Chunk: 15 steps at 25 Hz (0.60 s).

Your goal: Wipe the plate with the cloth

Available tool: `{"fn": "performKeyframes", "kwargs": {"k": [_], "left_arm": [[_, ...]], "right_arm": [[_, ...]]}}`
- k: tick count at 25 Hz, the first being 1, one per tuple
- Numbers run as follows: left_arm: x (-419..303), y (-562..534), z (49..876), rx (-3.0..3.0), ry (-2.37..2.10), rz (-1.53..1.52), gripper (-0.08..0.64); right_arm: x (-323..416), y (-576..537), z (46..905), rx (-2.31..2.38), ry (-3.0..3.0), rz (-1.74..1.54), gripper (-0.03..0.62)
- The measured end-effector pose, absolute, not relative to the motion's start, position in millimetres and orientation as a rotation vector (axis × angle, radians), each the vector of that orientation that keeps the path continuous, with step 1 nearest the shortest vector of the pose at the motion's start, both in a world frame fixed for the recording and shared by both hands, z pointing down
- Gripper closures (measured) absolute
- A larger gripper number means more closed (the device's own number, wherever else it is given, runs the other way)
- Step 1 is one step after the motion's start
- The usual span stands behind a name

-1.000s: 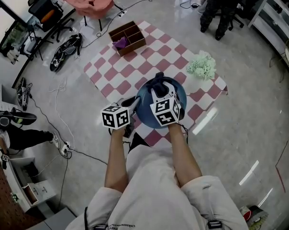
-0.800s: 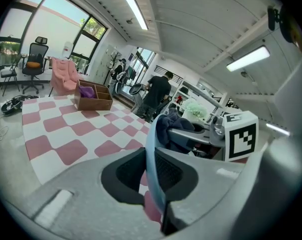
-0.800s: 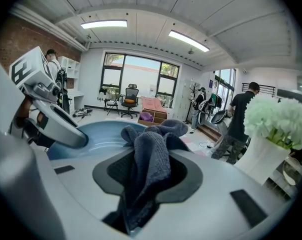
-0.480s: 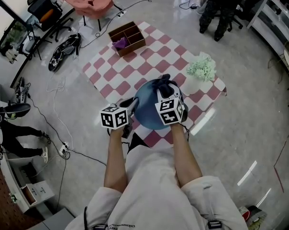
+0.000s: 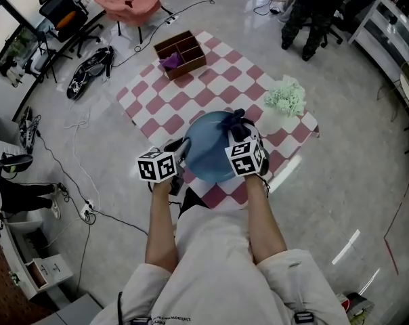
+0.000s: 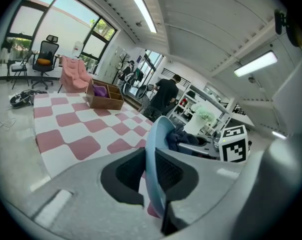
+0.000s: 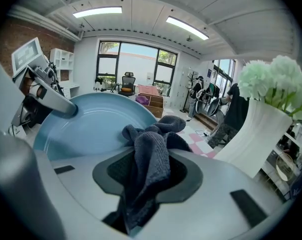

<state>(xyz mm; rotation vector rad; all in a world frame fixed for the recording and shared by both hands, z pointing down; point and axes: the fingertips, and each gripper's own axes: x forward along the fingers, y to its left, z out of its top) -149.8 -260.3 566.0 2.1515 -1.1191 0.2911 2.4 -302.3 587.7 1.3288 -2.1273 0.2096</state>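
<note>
A blue plate (image 5: 208,147) is held up off the checkered mat, tilted. My left gripper (image 5: 182,149) is shut on its left rim; in the left gripper view the plate's edge (image 6: 153,159) runs between the jaws. My right gripper (image 5: 242,133) is shut on a dark grey cloth (image 5: 235,122), which lies against the plate's far right rim. In the right gripper view the cloth (image 7: 150,156) bunches between the jaws against the plate's inner face (image 7: 91,126).
A pink-and-white checkered mat (image 5: 211,90) lies on the floor. On it stand a brown divided box (image 5: 180,53) and a white vase of pale green flowers (image 5: 284,99). Cables and chairs sit at the left. A person (image 5: 313,5) stands beyond the mat.
The plate has risen and tipped further toward me. My right gripper with the cloth has slid right along the plate's far edge. The left gripper has shifted slightly left.
</note>
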Motion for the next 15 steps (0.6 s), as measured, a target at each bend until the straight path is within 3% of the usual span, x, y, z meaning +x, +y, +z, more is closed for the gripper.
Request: {"fn": "performKeyframes", "kwargs": {"k": [15], "left_arm": [[-187.0,-272.5,560.3,1.979,-1.251,0.019,0.515]], "right_arm": [[-11.0,-290.9,601.9,1.178,-2.075,0.065,0.465]]}}
